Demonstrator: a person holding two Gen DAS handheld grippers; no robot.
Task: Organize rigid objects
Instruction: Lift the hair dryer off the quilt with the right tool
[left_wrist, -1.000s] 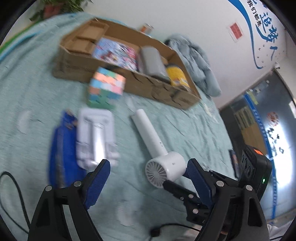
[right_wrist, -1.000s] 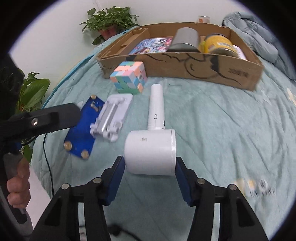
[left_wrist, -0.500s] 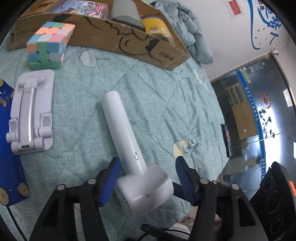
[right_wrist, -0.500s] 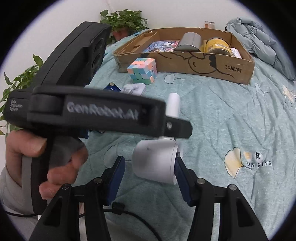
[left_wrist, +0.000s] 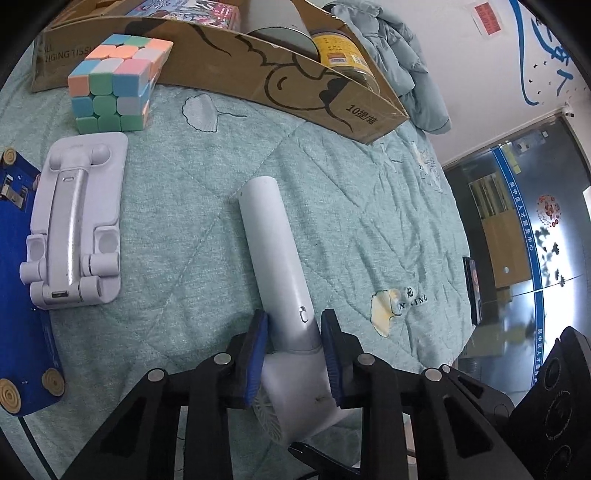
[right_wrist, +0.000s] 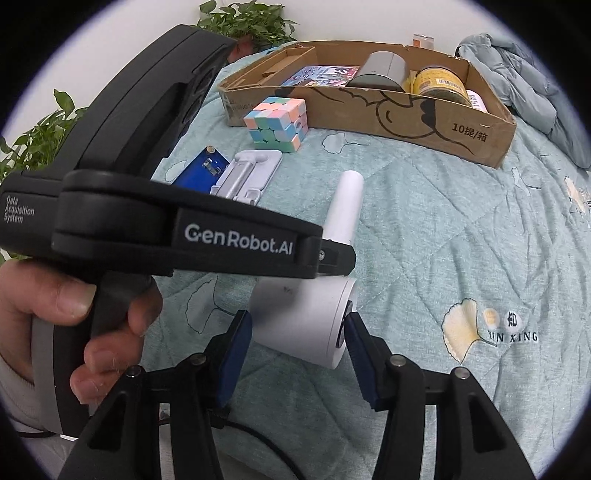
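A white handheld fan (left_wrist: 280, 266) lies on the teal quilt, handle pointing at the cardboard box (left_wrist: 258, 77). My left gripper (left_wrist: 294, 321) is closing, its blue pads pressing both sides of the handle just above the round head. My right gripper (right_wrist: 297, 325) is closing a little on the fan's head (right_wrist: 306, 317), one pad at each end. The left gripper's black body (right_wrist: 236, 243) crosses the right wrist view, held by a hand (right_wrist: 55, 306). A pastel cube (left_wrist: 118, 81), a white folding stand (left_wrist: 74, 225) and a blue board (left_wrist: 22, 332) lie to the left.
The box holds a yellow jar (right_wrist: 439, 85), a grey cylinder (right_wrist: 380, 74) and a colourful booklet (right_wrist: 317, 74). A grey-blue jacket (right_wrist: 517, 74) lies at the far right. Potted plants (right_wrist: 251, 22) stand behind the bed. A dark phone (left_wrist: 474, 291) lies at the quilt's right edge.
My left gripper came down over the fan and its jaws narrowed from wide apart onto the handle. It now fills the left of the right wrist view. The right gripper stayed at the fan's head.
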